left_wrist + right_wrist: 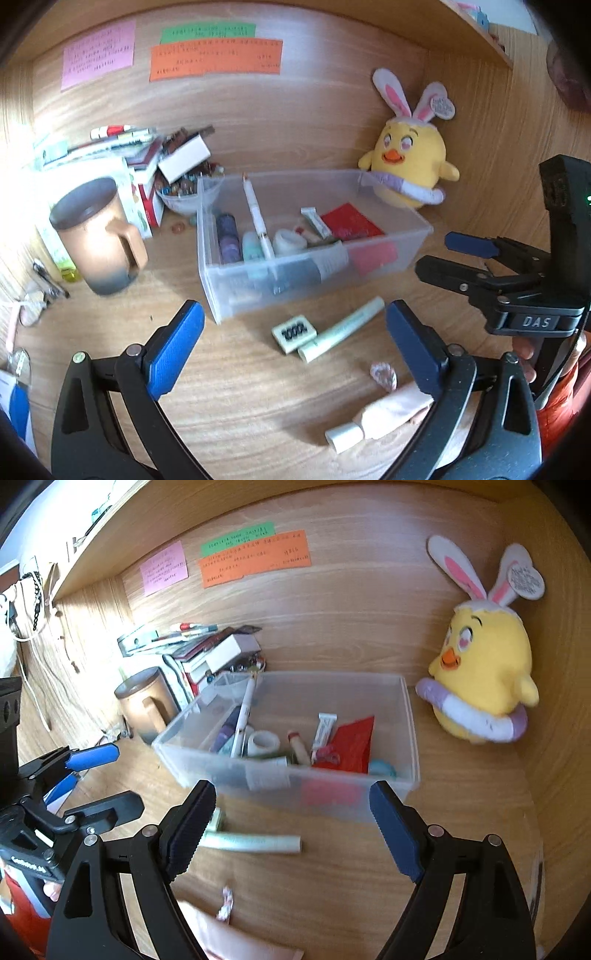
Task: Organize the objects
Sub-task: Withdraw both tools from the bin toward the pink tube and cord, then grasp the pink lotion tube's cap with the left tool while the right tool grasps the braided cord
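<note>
Clear plastic bin (314,236) sits mid-surface, half filled; a pale green tube (341,328) and eraser (294,331) lie loose just before it. Left gripper (295,354) and right gripper (291,830) both hang with jaws spread, empty. A low pass could knock the tube rolling away.

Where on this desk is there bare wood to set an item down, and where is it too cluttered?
Bare desk lies in front of the mug, left of the eraser and green tube. More shows between the clear bin and the plush chick. Crowded: the back-left corner behind the mug, stacked with boxes, and the bin itself.
</note>
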{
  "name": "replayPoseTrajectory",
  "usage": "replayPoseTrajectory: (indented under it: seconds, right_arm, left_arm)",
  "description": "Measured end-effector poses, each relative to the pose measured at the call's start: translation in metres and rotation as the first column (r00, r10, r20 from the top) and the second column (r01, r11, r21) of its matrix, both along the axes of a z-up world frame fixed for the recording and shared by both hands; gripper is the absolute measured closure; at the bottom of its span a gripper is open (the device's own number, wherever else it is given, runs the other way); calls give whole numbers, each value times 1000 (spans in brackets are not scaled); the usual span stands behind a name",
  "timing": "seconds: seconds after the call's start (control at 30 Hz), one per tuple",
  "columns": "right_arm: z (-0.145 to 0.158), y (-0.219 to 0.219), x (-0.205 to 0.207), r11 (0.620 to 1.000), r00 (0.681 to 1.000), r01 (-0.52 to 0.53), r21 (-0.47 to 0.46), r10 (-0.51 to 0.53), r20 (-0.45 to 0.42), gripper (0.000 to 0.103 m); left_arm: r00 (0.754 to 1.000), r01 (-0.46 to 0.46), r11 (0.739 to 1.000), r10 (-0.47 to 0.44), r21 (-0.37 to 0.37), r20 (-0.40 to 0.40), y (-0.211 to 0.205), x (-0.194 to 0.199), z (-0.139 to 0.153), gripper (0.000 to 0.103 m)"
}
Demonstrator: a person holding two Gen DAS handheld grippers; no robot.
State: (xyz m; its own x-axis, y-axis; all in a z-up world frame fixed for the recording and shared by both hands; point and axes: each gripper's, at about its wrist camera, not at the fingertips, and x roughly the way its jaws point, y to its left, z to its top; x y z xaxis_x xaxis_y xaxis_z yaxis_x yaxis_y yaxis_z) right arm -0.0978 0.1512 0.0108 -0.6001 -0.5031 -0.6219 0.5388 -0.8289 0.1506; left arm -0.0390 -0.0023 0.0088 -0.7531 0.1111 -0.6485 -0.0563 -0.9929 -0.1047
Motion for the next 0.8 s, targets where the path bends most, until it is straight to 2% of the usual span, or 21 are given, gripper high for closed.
replayPoseTrajectory:
  seconds: [0.27, 0.5, 0.8]
  right_arm:
    - [-23, 18, 25, 999, 999, 28, 23, -29, 40, 20]
    - [-43, 31, 49, 994, 997, 54, 98, -59, 48, 20]
    - [-61, 56, 59, 977, 988, 129, 171, -142, 64, 20]
  left_arm:
    - [997, 31, 1000, -31, 3, 74, 13, 19, -31, 3]
    - [985, 73, 997, -71, -5, 157, 20, 38, -57, 3]
    - [974, 141, 989, -132, -36, 186, 37, 44, -71, 3]
